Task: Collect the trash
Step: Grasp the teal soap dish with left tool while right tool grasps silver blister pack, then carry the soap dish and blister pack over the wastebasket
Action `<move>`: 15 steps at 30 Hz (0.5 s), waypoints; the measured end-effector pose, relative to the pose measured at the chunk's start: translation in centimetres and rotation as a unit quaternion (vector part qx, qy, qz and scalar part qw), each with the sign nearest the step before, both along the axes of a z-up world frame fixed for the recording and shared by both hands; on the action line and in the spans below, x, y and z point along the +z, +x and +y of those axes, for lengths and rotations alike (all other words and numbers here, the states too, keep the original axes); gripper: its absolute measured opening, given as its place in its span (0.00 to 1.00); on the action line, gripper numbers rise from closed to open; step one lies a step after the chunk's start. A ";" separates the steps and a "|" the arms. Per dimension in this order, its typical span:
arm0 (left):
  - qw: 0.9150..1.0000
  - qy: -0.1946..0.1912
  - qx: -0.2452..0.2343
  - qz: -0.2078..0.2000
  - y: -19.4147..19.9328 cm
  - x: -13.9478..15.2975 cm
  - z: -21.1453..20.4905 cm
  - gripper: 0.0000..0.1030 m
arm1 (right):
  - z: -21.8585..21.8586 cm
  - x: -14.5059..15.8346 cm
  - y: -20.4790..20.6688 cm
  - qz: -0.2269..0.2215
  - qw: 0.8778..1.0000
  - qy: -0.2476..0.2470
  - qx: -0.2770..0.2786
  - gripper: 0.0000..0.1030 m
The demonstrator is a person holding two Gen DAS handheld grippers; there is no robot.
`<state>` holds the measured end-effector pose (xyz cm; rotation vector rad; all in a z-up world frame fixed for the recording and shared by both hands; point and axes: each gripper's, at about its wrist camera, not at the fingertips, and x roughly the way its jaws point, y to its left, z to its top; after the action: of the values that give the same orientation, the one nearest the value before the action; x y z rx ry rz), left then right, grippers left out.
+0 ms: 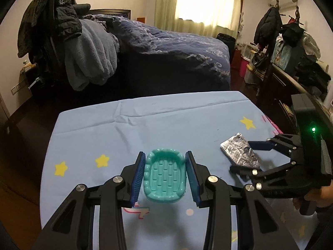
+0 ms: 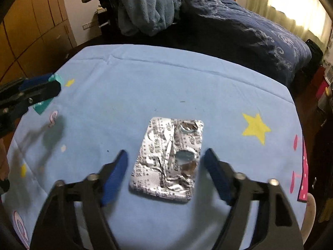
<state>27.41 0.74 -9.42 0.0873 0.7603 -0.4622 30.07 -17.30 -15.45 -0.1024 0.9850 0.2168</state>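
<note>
A teal plastic tray [image 1: 164,176] sits between the blue pads of my left gripper [image 1: 165,175], which is shut on it and holds it above the light blue tablecloth [image 1: 145,129]. A used silver foil blister pack [image 2: 167,159] lies flat on the cloth. My right gripper [image 2: 166,177] is open with its fingers on either side of the pack's near half, apart from it. In the left wrist view the pack [image 1: 239,151] and right gripper [image 1: 244,156] are at the right. In the right wrist view the left gripper [image 2: 44,91] and tray [image 2: 42,105] are at far left.
The table has a star-patterned blue cloth [image 2: 145,83]. Behind it stands a bed with a dark blue duvet [image 1: 170,45]. A chair piled with clothes [image 1: 68,41] is at back left. A cluttered dresser [image 1: 291,62] is at right. Wooden wardrobes [image 2: 31,31] stand at left.
</note>
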 end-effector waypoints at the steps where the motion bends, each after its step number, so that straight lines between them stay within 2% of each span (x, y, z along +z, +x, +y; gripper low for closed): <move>1: 1.000 -0.003 0.000 0.001 -0.1 0.0 -0.1 0.38 | -0.1 0.0 0.0 0.002 1.000 0.002 0.000 0.58; 9: 1.000 -0.016 0.003 -0.006 -1.6 0.6 -1.0 0.38 | -1.6 1.5 -2.0 -0.022 0.999 0.038 0.002 0.55; 12: 1.000 -0.020 -0.004 -0.012 -2.4 1.2 -1.7 0.38 | -3.1 2.9 -4.0 -0.039 0.998 0.047 -0.001 0.55; 15: 0.999 -0.020 -0.028 -0.021 -3.5 2.0 -4.3 0.38 | -6.2 4.4 -7.2 -0.060 0.997 0.048 -0.019 0.55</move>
<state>23.87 -3.51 -7.39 0.0801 0.7076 -0.5264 22.89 -23.52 -11.03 -0.0077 0.8539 0.2201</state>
